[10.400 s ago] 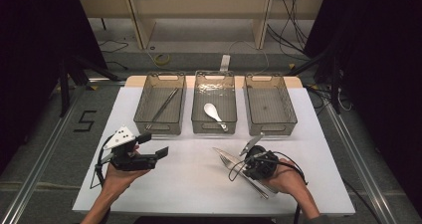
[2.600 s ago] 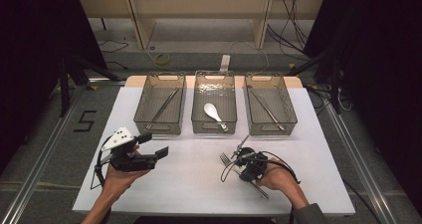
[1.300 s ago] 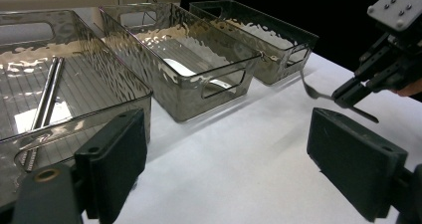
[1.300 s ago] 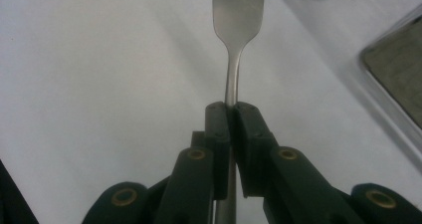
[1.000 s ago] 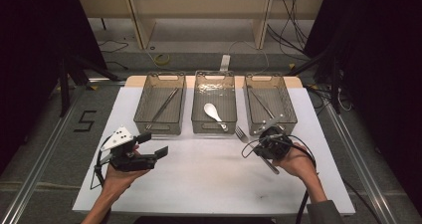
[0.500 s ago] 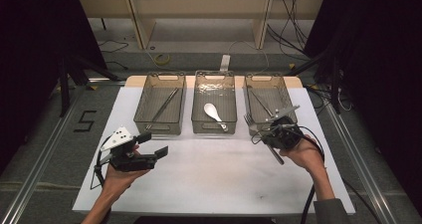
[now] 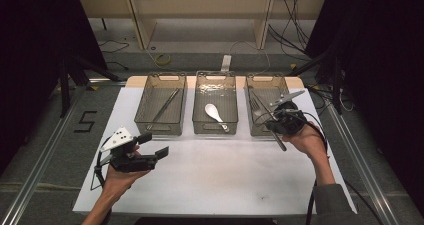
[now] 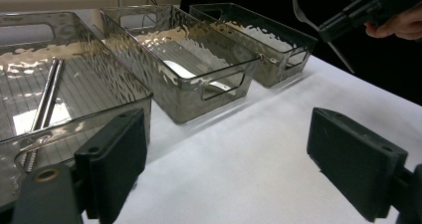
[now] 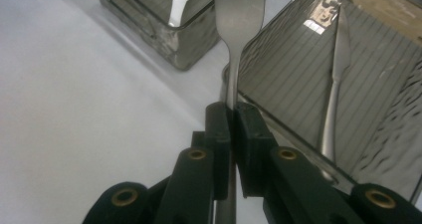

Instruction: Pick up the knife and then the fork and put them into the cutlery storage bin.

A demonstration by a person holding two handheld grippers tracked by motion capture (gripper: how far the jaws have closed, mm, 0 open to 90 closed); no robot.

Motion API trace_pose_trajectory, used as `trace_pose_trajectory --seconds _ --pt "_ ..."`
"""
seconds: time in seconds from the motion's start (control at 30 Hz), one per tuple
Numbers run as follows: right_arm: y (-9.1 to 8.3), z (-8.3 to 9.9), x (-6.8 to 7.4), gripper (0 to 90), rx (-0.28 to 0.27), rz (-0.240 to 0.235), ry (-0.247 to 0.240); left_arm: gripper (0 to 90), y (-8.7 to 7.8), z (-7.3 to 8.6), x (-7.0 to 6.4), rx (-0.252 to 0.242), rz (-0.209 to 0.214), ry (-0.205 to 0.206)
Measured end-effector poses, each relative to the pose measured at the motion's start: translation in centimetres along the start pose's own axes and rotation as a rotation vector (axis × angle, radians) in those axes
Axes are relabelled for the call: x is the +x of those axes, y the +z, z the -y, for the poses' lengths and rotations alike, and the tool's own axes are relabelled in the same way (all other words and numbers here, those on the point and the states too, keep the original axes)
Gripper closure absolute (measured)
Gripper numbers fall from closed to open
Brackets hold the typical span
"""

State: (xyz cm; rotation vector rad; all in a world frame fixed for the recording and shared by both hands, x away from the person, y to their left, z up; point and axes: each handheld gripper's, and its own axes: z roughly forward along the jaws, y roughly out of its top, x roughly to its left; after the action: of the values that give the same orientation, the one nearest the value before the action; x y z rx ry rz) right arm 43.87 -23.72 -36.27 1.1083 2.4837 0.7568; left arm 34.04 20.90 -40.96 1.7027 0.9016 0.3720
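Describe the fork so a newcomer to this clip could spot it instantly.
Three clear bins sit in a row at the far side of the white table. Over the right bin, the right tongs pinch a metal fork by its handle. Unlike the knife lying inside that bin, the fork is held aloft.

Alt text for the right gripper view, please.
The right gripper clamps a silver metal fork by its handle, over the rim of a clear ribbed plastic bin holding a silver table knife.
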Motion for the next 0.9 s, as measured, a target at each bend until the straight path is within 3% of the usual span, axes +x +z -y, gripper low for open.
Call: trace_pose_trajectory --seconds 0.53,0.63,0.9 --pt "-0.6 -3.7 -2.2 85.8 -0.016 0.054 0.003 15.4 0.0 0.0 0.1 0.001 -0.002 -0.001" --pt "-0.7 -4.4 -2.8 85.7 -0.042 0.031 0.025 15.4 0.0 0.0 0.1 0.001 -0.001 -0.001" --pt "0.0 -5.7 -4.1 85.8 -0.041 0.067 0.066 15.4 0.0 0.0 0.1 0.000 -0.002 -0.001"
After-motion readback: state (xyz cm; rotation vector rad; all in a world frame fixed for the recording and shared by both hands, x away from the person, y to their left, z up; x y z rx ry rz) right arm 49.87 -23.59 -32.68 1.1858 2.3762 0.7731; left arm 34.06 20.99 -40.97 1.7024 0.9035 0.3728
